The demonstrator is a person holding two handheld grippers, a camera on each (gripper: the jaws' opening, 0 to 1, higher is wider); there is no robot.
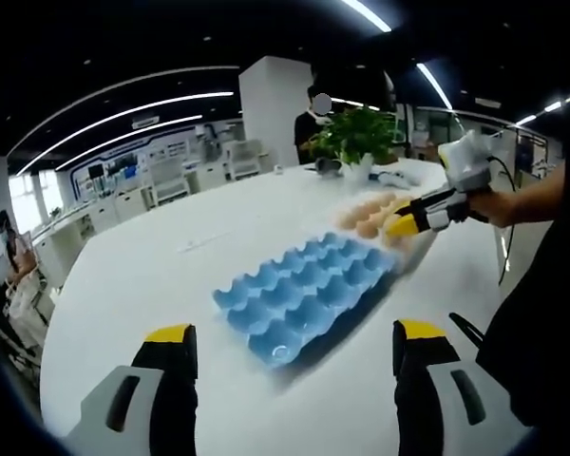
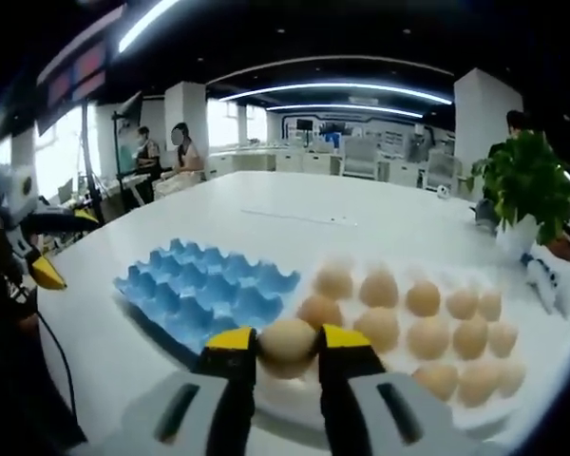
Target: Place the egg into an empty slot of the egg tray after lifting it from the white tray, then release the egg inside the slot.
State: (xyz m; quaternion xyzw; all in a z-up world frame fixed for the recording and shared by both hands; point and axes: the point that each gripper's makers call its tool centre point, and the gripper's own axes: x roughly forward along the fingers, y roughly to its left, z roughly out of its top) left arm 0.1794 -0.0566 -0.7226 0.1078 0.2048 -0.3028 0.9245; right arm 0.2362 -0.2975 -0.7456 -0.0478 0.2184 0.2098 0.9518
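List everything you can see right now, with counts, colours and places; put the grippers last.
egg tray: one, blue, on the table, all visible slots empty.
white tray: one, beside the egg tray, holding eggs.
eggs: about fourteen, tan, on the white tray, one more in the right hand-held gripper.
table: one, white.
potted plant: one, green, far table edge.
left hand-held gripper: yellow-tipped, open, before the egg tray.
right hand-held gripper: yellow-tipped, shut on an egg.
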